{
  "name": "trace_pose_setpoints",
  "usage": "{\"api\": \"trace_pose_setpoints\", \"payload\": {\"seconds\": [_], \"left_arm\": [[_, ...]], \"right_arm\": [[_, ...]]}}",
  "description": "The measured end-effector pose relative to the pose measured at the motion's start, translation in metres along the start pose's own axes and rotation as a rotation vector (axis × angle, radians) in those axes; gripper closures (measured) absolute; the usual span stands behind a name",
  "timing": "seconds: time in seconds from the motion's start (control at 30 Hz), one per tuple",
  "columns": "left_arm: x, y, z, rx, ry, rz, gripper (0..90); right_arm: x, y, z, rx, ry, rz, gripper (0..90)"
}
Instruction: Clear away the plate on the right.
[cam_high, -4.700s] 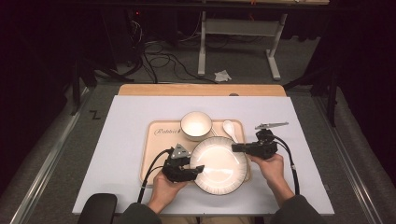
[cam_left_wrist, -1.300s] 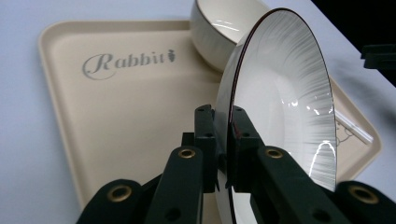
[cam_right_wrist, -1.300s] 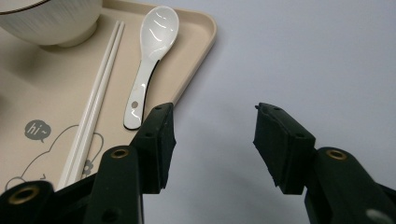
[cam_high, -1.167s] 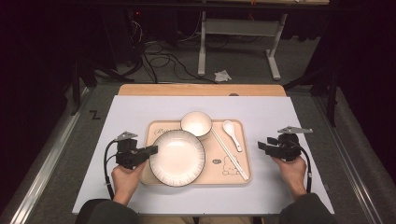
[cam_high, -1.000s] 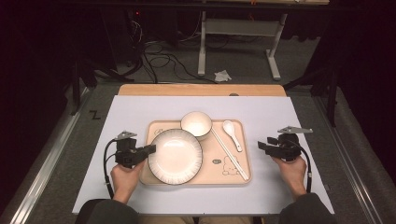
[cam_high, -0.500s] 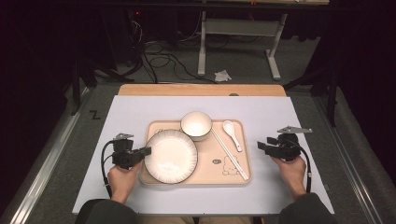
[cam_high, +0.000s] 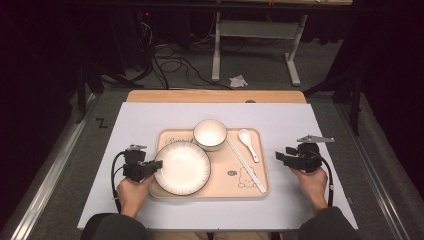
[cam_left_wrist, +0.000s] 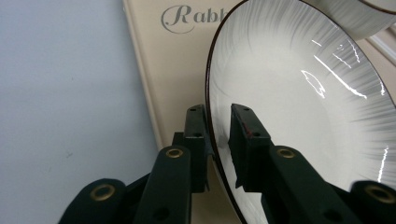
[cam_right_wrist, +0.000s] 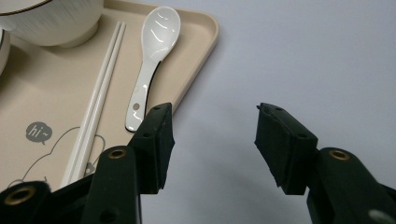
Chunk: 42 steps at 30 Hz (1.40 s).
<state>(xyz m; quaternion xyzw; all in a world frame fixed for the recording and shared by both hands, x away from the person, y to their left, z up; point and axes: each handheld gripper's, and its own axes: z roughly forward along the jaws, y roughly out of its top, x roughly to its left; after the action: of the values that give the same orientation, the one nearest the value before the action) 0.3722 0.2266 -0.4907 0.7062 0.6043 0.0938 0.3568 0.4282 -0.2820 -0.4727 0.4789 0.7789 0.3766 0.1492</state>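
Plate (cam_high: 182, 167) set at the tray's left end, your left gripper (cam_left_wrist: 218, 122) letting go of its rim.

Your left jaws have just been opening: the rim sits between the pads with a gap showing, so nothing is clamped, and the plate rests on the tray (cam_high: 250, 192) just beside the bowl (cam_high: 210, 134), leaving room for the cutlery. Your right gripper (cam_right_wrist: 212, 128) waits off the tray over bare table, jaws wide and empty, likely clear of the work. Count: one plate, one bowl, one spoon (cam_high: 248, 144), one pair of chopsticks (cam_high: 246, 165), one tray.
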Motion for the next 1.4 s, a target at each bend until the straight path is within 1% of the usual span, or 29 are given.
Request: {"api": "trace_pose_setpoints", "payload": {"seconds": [0.03, 0.13, 0.2, 0.27, 0.37, 0.4, 0.47, 0.5, 0.53, 0.6, 0.67, 0.7, 0.73, 0.77, 0.8, 0.83, 0.9, 1.03, 1.1, 1.13, 1.17, 1.2, 1.27, 1.3, 1.4], "left_arm": [[-0.001, 0.000, 0.002, -0.002, 0.008, 0.005, 75.4], [-0.004, -0.001, 0.006, 0.016, 0.027, 0.029, 73.6], [-0.006, -0.001, 0.007, 0.028, 0.037, 0.053, 72.3], [-0.008, -0.001, 0.010, 0.043, 0.051, 0.066, 70.5], [-0.010, -0.002, 0.014, 0.080, 0.065, 0.095, 65.0], [-0.011, -0.002, 0.014, 0.082, 0.067, 0.100, 62.2], [-0.012, -0.001, 0.015, 0.079, 0.067, 0.107, 59.6], [-0.013, -0.002, 0.014, 0.070, 0.073, 0.108, 58.1], [-0.013, -0.001, 0.013, 0.062, 0.084, 0.114, 54.8], [-0.013, -0.001, 0.009, 0.036, 0.091, 0.112, 49.3], [-0.014, 0.000, 0.003, 0.005, 0.105, 0.117, 46.1], [-0.014, 0.000, 0.001, -0.012, 0.111, 0.125, 44.7], [-0.016, 0.000, -0.002, -0.028, 0.126, 0.134, 41.8], [-0.019, -0.001, -0.003, -0.041, 0.135, 0.148, 39.7], [-0.022, -0.001, -0.005, -0.052, 0.136, 0.164, 38.9], [-0.025, -0.002, -0.006, -0.060, 0.136, 0.176, 38.1], [-0.031, -0.003, -0.009, -0.079, 0.133, 0.198, 36.7], [-0.039, -0.006, -0.016, -0.114, 0.092, 0.213, 35.5], [-0.042, -0.008, -0.021, -0.136, 0.074, 0.224, 35.3], [-0.043, -0.009, -0.024, -0.152, 0.067, 0.239, 35.4], [-0.045, -0.010, -0.027, -0.156, 0.048, 0.237, 35.9], [-0.046, -0.011, -0.029, -0.162, 0.038, 0.240, 36.6], [-0.050, -0.013, -0.031, -0.168, 0.028, 0.254, 36.8], [-0.052, -0.014, -0.032, -0.175, 0.023, 0.258, 36.9], [-0.058, -0.016, -0.033, -0.177, 0.007, 0.275, 37.1]], "right_arm": [[0.000, 0.000, 0.000, -0.001, -0.002, 0.000, 47.6], [0.000, 0.000, 0.000, -0.002, 0.001, -0.002, 47.6], [0.000, 0.000, 0.000, -0.001, 0.001, 0.000, 47.6], [0.000, 0.000, 0.000, 0.000, 0.000, 0.004, 47.4], [0.000, 0.000, 0.000, -0.001, 0.001, 0.004, 47.2], [0.000, 0.000, 0.000, -0.001, 0.001, 0.003, 47.2], [0.000, 0.000, -0.001, -0.002, 0.002, 0.002, 47.2], [0.000, 0.000, -0.001, -0.002, 0.002, 0.002, 47.2], [0.000, 0.000, -0.001, -0.002, 0.002, 0.001, 47.2], [0.000, 0.000, -0.002, -0.005, 0.004, 0.005, 47.2], [0.001, 0.000, -0.002, -0.010, 0.008, 0.006, 47.2], [0.002, 0.001, -0.002, -0.009, 0.011, 0.004, 47.2], [0.003, 0.001, -0.003, -0.007, 0.012, 0.006, 47.2], [0.004, 0.001, -0.003, -0.010, 0.016, -0.003, 47.1], [0.005, 0.001, -0.003, -0.010, 0.019, -0.001, 47.0], [0.007, 0.002, -0.004, -0.014, 0.023, 0.000, 46.6], [0.010, 0.002, -0.005, -0.018, 0.031, -0.012, 46.1], [0.016, 0.000, -0.010, -0.004, 0.044, -0.026, 45.5], [0.019, -0.002, -0.014, -0.007, 0.050, -0.035, 45.3], [0.020, -0.003, -0.015, -0.009, 0.054, -0.037, 45.4], [0.022, -0.003, -0.016, -0.014, 0.064, -0.039, 45.4], [0.024, -0.004, -0.017, -0.012, 0.076, -0.033, 45.5], [0.027, -0.004, -0.018, -0.011, 0.090, -0.049, 46.0], [0.030, -0.004, -0.019, -0.009, 0.097, -0.052, 46.2], [0.037, -0.005, -0.022, -0.014, 0.113, -0.066, 47.1]]}}
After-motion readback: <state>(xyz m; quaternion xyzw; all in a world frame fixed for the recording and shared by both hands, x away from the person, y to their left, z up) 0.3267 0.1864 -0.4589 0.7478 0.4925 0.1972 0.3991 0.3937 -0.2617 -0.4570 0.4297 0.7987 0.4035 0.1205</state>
